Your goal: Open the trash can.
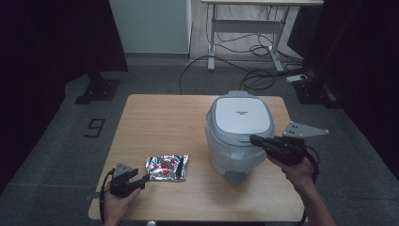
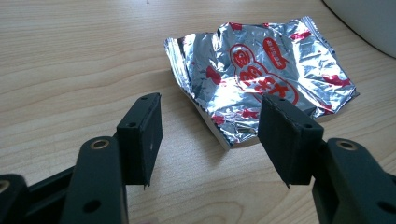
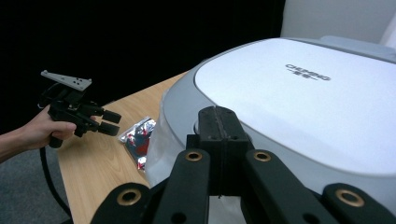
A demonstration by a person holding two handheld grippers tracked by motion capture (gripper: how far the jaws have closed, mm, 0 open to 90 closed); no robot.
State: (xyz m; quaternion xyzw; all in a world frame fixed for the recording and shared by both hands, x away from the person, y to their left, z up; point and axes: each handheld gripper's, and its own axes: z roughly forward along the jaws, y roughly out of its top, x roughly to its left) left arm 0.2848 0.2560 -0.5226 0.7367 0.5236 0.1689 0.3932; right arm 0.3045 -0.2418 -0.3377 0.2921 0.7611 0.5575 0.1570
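A wooden surface (image 1: 155, 117) is seen from above, with a white and grey rice cooker (image 1: 239, 129) set on its right half and a crinkled silver foil packet (image 1: 167, 167) lying flat near the front edge, left of the cooker and apart from it; the left and far parts of the surface are left bare, so open room is offered there, while the cooker's base reaches close to the front right edge. The left gripper (image 1: 146, 178) is held low at the front left, just beside the packet's near corner; its jaws are spread wide with nothing pressed between them, and in the left gripper view the packet (image 2: 261, 79) is seen just beyond the two pads, untouched. The right gripper (image 1: 254, 139) is held over the front rim of the cooker's lid; its jaws are seen pressed together in the right gripper view, with nothing between them; whether the tips touch the lid cannot be told. The cooker (image 3: 299, 102) is cut off at the right and bottom of that view; the left gripper (image 3: 109, 122) is seen farther off there. Grey lettering is printed on the lid, too small to be read with certainty; red characters on the packet are creased and not legible.
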